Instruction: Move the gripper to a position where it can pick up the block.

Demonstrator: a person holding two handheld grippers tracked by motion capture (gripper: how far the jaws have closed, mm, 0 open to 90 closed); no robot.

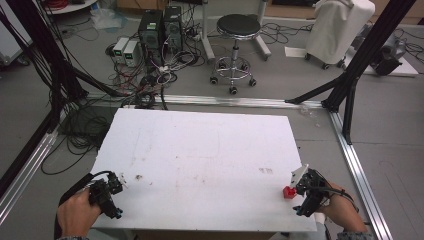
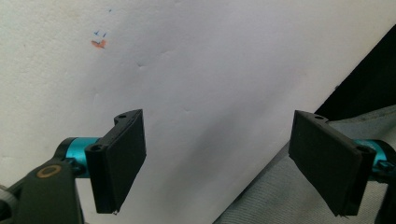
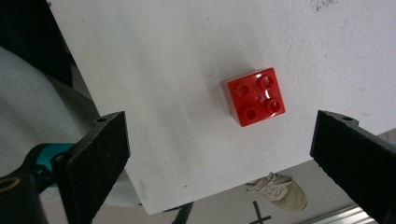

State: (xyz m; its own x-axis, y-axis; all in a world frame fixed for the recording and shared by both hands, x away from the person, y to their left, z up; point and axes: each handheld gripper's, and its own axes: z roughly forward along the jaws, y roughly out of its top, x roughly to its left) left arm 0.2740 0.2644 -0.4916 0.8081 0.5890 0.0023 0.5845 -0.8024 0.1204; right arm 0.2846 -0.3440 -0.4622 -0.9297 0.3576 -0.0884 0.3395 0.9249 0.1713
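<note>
A small red four-stud brick (image 1: 288, 192) sits studs up on the white table (image 1: 200, 150), close to its front right corner. My right gripper (image 1: 296, 198) hovers just right of it, open. In the right gripper view the brick (image 3: 254, 96) lies ahead of the wide-apart jaws, right of centre, with nothing between them (image 3: 224, 154). At the table's front left corner my left gripper (image 1: 119, 196) is open. Its jaws (image 2: 224, 158) frame bare white table (image 2: 196, 70) and the table's edge.
A small orange and blue mark (image 2: 99, 42) is on the table near the left gripper. Beyond the table stand a black stool (image 1: 239, 27), computer towers (image 1: 160, 27) with tangled cables, and black frame struts (image 1: 350, 75). A shoe (image 3: 278, 189) shows on the floor below the table edge.
</note>
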